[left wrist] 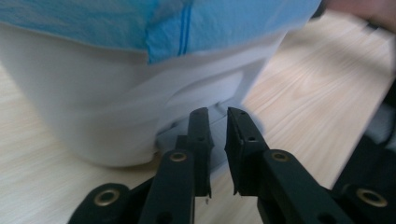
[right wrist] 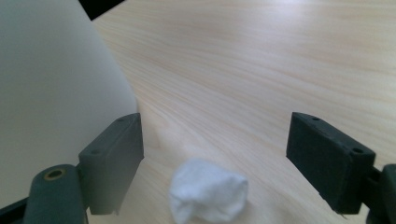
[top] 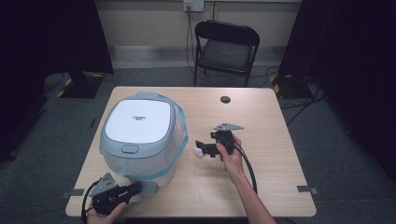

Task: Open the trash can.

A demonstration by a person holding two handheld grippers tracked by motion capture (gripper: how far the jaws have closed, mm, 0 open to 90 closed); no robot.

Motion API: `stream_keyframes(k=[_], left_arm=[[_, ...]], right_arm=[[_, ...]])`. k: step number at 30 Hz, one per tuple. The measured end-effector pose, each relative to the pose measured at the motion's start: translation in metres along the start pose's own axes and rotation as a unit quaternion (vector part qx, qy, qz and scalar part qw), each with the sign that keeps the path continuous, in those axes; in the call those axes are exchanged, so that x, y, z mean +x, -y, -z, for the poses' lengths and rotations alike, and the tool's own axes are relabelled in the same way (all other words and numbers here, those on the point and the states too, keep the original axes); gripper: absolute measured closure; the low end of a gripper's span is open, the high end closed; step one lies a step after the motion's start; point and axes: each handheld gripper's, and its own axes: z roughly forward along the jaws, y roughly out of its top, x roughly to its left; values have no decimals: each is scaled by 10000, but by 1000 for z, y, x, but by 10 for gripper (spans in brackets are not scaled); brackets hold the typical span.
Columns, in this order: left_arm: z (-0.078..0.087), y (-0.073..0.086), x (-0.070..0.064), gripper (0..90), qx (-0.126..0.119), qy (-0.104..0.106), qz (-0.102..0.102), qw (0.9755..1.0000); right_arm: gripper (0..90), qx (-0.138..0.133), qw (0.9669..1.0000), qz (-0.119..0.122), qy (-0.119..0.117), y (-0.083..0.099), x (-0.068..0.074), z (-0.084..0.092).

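Observation:
A white pedal bin (top: pixel 140 140) with a grey-rimmed lid (top: pixel 137 122) and a blue liner (left wrist: pixel 93 23) stands on the left half of the wooden table (top: pixel 261 116). My left gripper (top: pixel 137 187) lies low at the bin's near side. Its jaws are almost together over the grey foot pedal (left wrist: pixel 219 154), with a thin gap and nothing pinched between them. My right gripper (top: pixel 201 148) is to the right of the bin with its jaws wide apart. A small crumpled white tissue (right wrist: pixel 208 191) lies on the table between them, untouched. The bin's wall (right wrist: pixel 51 93) rises beside one jaw.
A black folding chair (top: pixel 226 46) stands behind the table. A dark round cap (top: pixel 225 99) sits in the tabletop near its far edge. Grey tape tabs (top: pixel 306 189) mark the front corners. Bare wood stretches to the right of the tissue.

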Motion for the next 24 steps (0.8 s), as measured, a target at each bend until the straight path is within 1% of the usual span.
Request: stream_keyframes(k=[1,3,4,5,6,7,8,9,10,11,12,13,14,15,16,17,18,19,20,21,22,23,24], left_arm=[[0,-1,0,809,24,-42,-64,10000],[-4,0,-2,822,23,56,-83,9999],[-6,0,-4,831,134,-11,-209,9997],[-8,0,-6,831,143,-14,-259,9996],[-8,0,-6,831,143,-14,-259,9996],[-11,0,-8,831,76,93,-192,9997],[-12,-1,-10,831,209,-11,-394,9990],[-14,-1,-10,831,241,-29,-421,9988],[-15,-2,-9,832,216,8,-372,9991],[-17,-3,-8,838,224,-62,-396,9989],[-17,-3,-8,844,224,-62,-396,9989],[-17,-2,-7,853,236,-73,-451,9987],[-17,-2,-7,874,236,-73,-451,9987],[-17,-2,-6,874,237,-73,-489,9985],[-18,-2,-4,900,241,-21,-505,9984],[-20,-3,-1,900,216,21,-471,9987],[-21,-3,-1,900,199,-33,-507,9985],[-21,-3,-1,900,199,-33,-507,9985],[-22,-4,-2,900,235,-89,-582,9980],[-23,-4,-4,900,263,-131,-744,9968],[-23,-3,-4,900,239,-139,-664,9974],[-23,-2,-1,900,202,-74,-557,9982],[-23,-2,-1,900,202,-74,-557,9982]], right_arm=[[180,14,10000,-21,4,2,-2,0],[181,6,10000,-44,35,4,-5,-1],[184,21,9999,-79,71,6,-6,-1],[185,24,9999,-94,71,7,-7,-2],[184,22,9999,-86,77,7,-8,-2],[184,22,9999,-86,77,7,-8,-2],[184,10,9999,-145,84,8,-8,-3],[184,20,9999,-123,83,8,-8,-3],[183,20,9999,-91,137,8,-8,-4],[174,48,9998,-81,171,9,-8,-2],[174,48,9998,-81,171,9,-8,-2],[151,42,9997,-64,218,9,-10,0],[149,52,9997,-56,228,10,-11,0],[149,52,9997,-56,228,10,-11,0],[149,70,9997,-52,231,10,-11,1],[142,89,9994,10,343,12,-11,2],[142,105,9993,30,353,12,-11,2],[142,105,9993,30,353,12,-11,2],[143,102,9994,37,328,13,-11,2],[147,104,9996,45,259,13,-11,2],[147,110,9996,54,235,13,-11,1],[149,115,9997,43,234,13,-10,1],[149,115,9997,43,234,13,-10,1]])
